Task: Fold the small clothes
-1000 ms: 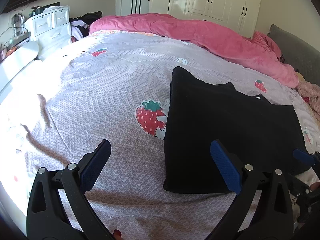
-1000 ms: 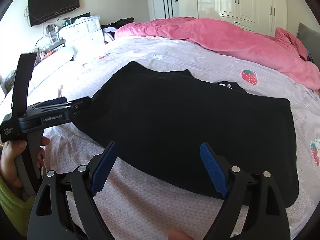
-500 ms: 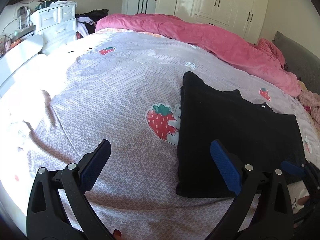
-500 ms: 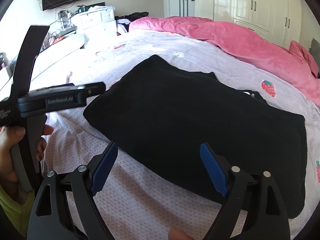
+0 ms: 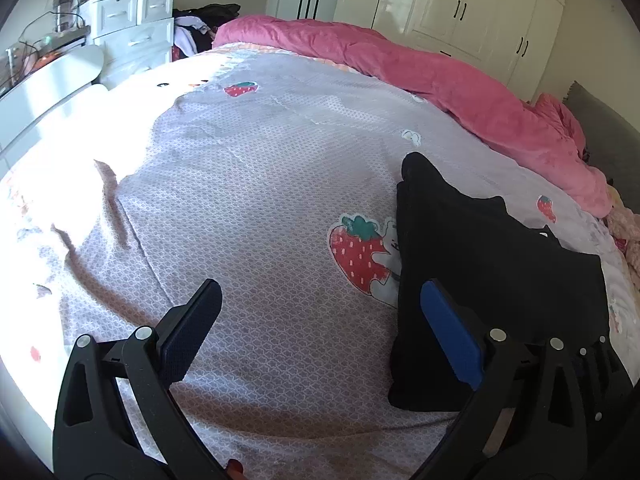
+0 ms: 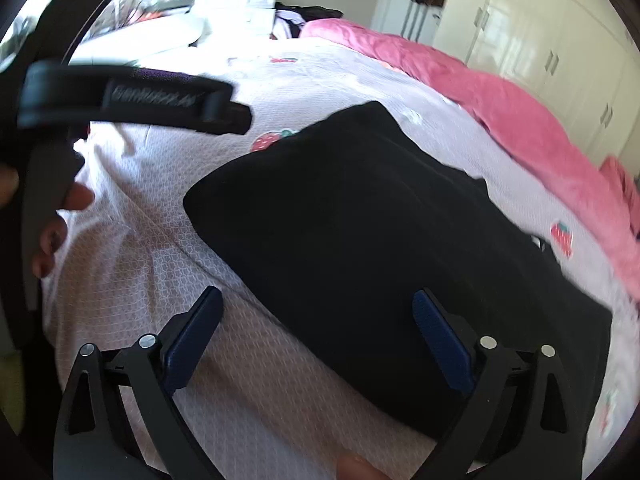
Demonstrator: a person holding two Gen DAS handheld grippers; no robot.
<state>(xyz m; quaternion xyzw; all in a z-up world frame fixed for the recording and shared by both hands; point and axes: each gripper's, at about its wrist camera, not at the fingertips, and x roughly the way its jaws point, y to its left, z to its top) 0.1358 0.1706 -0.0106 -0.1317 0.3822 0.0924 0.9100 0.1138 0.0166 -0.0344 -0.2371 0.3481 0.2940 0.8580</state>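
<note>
A folded black garment (image 5: 492, 264) (image 6: 380, 240) lies flat on the lilac strawberry-print bedsheet (image 5: 260, 208). My left gripper (image 5: 320, 308) is open over the bare sheet, its right finger over the garment's near left edge and nothing between the pads. My right gripper (image 6: 318, 316) hangs above the garment's near edge with its jaws opening wider; they hold nothing. In the right wrist view the left gripper's body (image 6: 132, 100) shows at the upper left, with a hand (image 6: 52, 220) on its handle.
A pink duvet (image 5: 440, 80) is bunched along the far side of the bed. White drawers (image 5: 132, 32) and a dark clothes pile stand beyond the far left corner, white wardrobes (image 5: 460, 8) behind. A grey headboard (image 5: 608, 136) rises at right.
Both grippers have slid to the left across the bed, so the garment sits further right in the left wrist view. The right gripper has rolled and its jaws stand slightly wider.
</note>
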